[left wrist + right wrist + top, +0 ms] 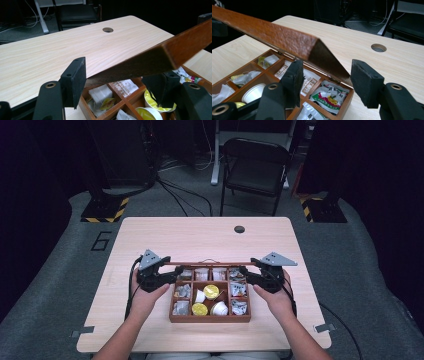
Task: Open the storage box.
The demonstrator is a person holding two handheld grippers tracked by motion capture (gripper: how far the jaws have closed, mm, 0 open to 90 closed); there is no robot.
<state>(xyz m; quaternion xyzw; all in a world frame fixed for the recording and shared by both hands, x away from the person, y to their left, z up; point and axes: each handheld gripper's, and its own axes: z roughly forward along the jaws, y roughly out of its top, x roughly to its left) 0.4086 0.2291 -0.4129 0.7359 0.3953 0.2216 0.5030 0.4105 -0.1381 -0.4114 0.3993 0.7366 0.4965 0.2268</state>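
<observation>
Lid [207, 263] between both tongs (raised).

A black folding chair [255, 167] stands beyond the table [200, 235] — cables [180, 195] alongside.

Brown wooden lid [210, 263], raised, hinged over compartmented box [210, 318]

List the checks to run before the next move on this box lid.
1. Lid raised off the wooden box: ok.
2. Left gripper at the lid's left end, lid edge between its jaws: ok.
3. Left jaws pressing on the lid: cannot tell.
4. Right gripper jaws pressing on the lid: not ok, a gap shows beside one jaw in the right gripper view.
5. Box flat on the table: ok.
</observation>
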